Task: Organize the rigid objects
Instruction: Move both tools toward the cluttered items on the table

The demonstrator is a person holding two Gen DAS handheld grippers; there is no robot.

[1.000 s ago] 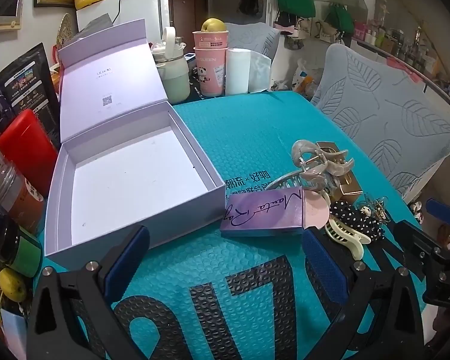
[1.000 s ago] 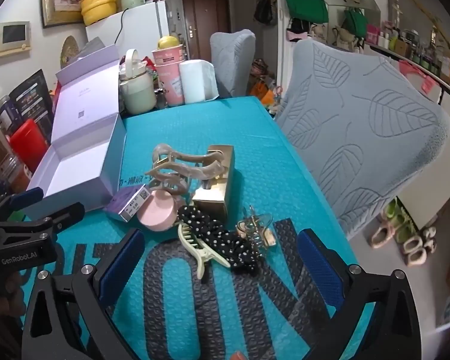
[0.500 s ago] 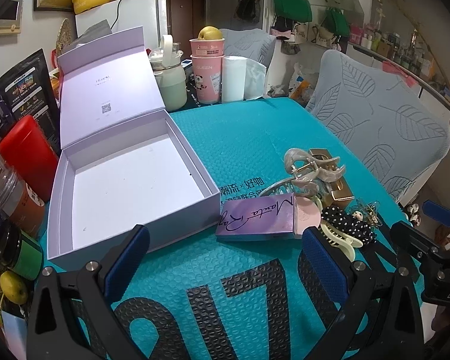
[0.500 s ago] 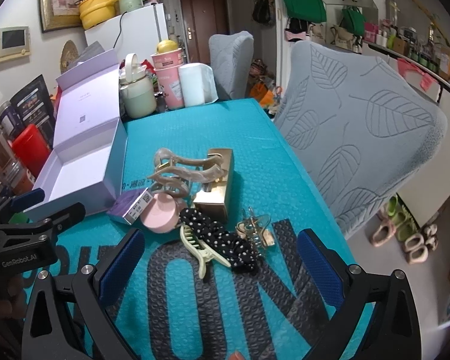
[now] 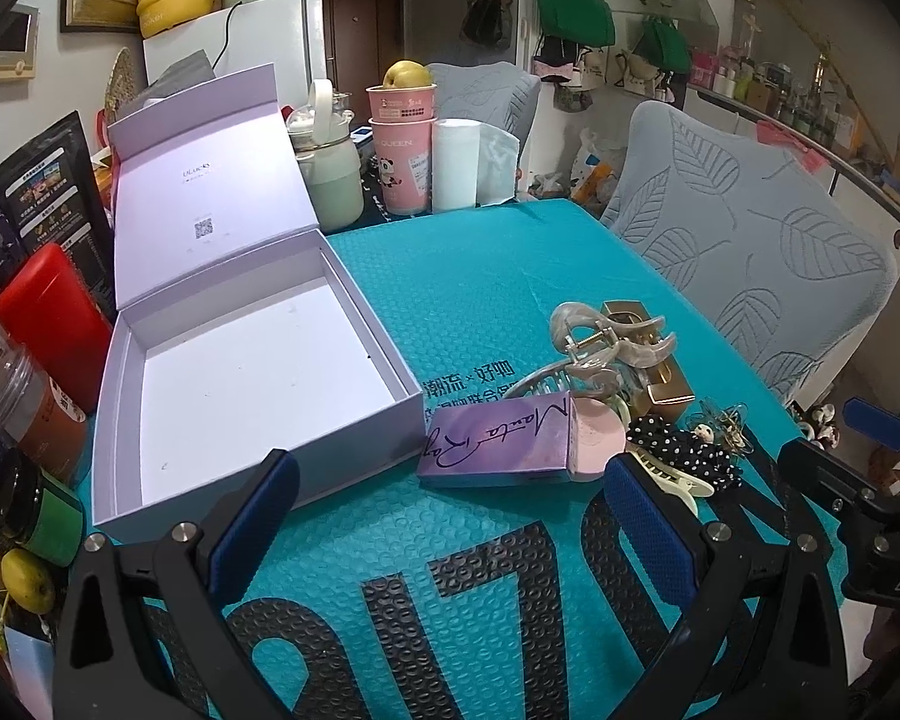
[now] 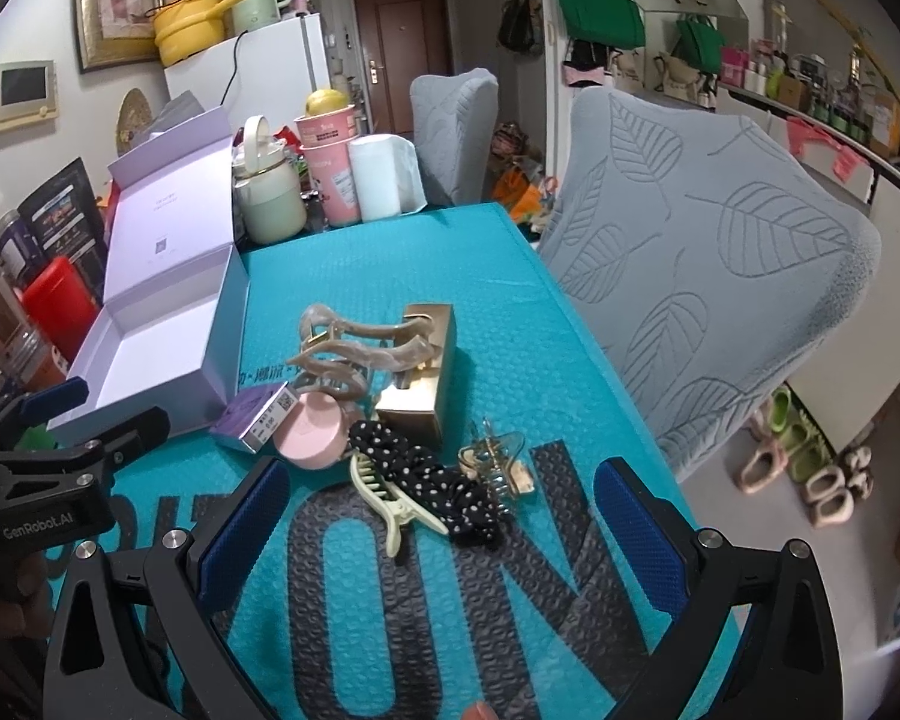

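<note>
An open lilac box (image 5: 252,372) with its lid up stands at the left of the teal mat; it also shows in the right wrist view (image 6: 150,360). Beside it lies a pile: a purple carton (image 5: 498,441) (image 6: 252,420), a pink round case (image 6: 309,435), a beige claw clip (image 6: 360,348) (image 5: 600,342), a gold box (image 6: 420,384), a polka-dot clip (image 6: 432,480), a cream clip (image 6: 390,498) and a small gold clip (image 6: 498,459). My left gripper (image 5: 444,516) is open, just short of the purple carton. My right gripper (image 6: 438,528) is open, just short of the clips.
Jars, a red canister (image 5: 54,312) and dark packets line the left edge. A jug (image 5: 330,174), pink cups (image 5: 402,162) and a paper roll (image 5: 456,162) stand at the back. Grey leaf-pattern chairs (image 6: 702,276) stand at the right.
Both grippers have drawn back and risen slightly, so the box and pile look a little farther off. No object has moved.
</note>
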